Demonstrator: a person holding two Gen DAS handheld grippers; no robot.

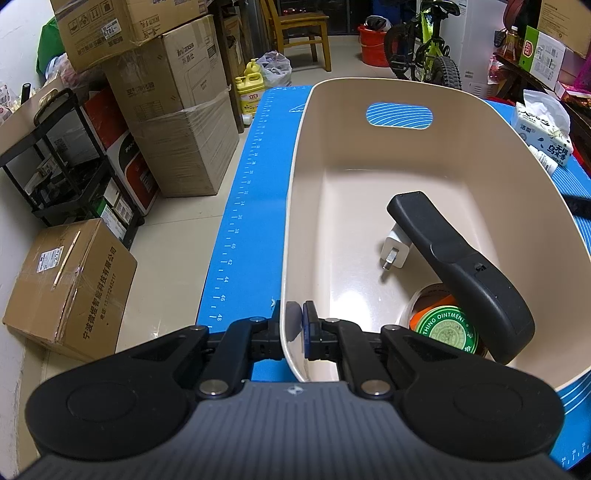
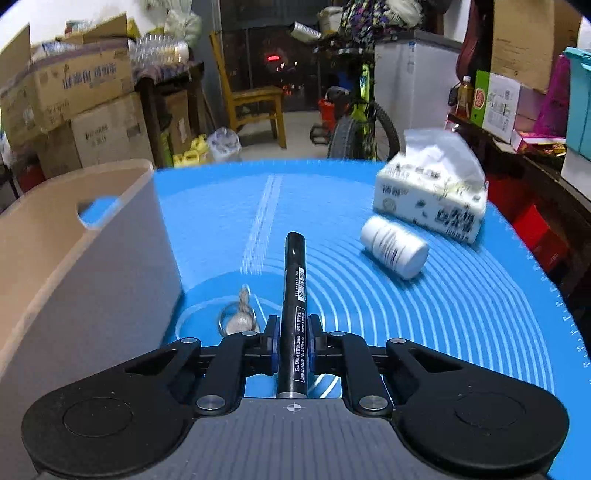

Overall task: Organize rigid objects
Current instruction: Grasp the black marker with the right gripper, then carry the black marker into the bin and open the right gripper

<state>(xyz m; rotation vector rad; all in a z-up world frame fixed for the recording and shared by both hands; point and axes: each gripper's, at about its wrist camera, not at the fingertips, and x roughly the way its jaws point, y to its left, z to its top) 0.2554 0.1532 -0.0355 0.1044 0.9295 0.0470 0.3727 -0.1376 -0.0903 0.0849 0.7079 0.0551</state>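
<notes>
My left gripper [image 1: 293,325] is shut on the near left rim of the beige plastic bin [image 1: 295,206]. Inside the bin lie a black remote-like device [image 1: 469,269], a white charger plug [image 1: 395,249], a green ointment tin [image 1: 448,328] and an orange item under it. My right gripper [image 2: 293,334] is shut on a black marker [image 2: 294,295], which points forward above the blue mat [image 2: 424,314]. The bin [image 2: 74,266] stands to its left. A key ring [image 2: 238,317] and a white pill bottle [image 2: 393,245] lie on the mat.
A tissue pack [image 2: 432,195] sits at the far right of the mat; it also shows in the left wrist view [image 1: 543,129]. Stacked cardboard boxes [image 1: 173,122], a black rack [image 1: 70,162], a wooden chair [image 1: 299,33] and a bicycle [image 1: 424,48] stand beyond the table.
</notes>
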